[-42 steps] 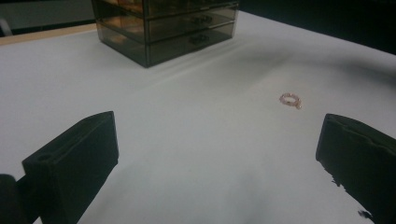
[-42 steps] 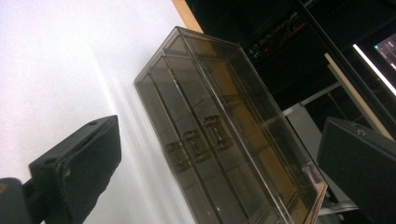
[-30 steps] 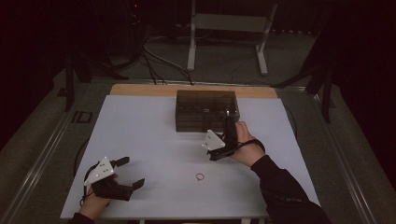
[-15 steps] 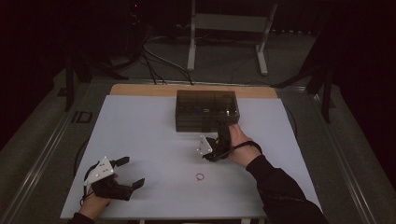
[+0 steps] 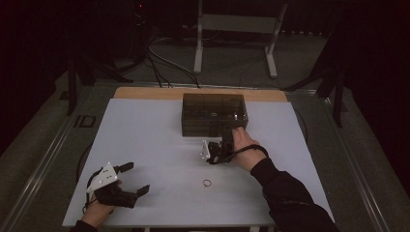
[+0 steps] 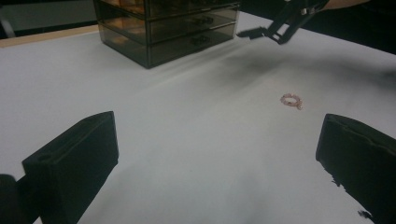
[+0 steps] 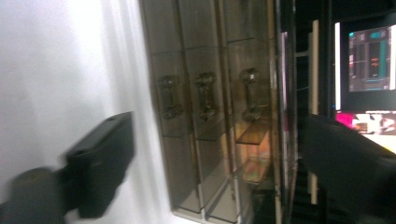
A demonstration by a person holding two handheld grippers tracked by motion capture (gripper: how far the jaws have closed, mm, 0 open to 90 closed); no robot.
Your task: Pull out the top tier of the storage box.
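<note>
Smoky plastic drawer box [image 5: 214,113] faces my right tongs [image 5: 216,155], jaws closing, still empty; misaligned, they could miss the handle [image 7: 206,95]. Left tongs [image 5: 129,182] released.

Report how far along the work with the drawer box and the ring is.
Done: nothing visibly; all three drawers of the drawer box look closed. In hand: the right gripper, turned on its side, faces the drawer handles, jaws just closing with nothing between them. Left: the ring lies untouched on the table; the left gripper rests open.

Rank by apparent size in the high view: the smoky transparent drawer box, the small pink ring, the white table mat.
1. White table mat
2. Smoky transparent drawer box
3. Small pink ring
</note>
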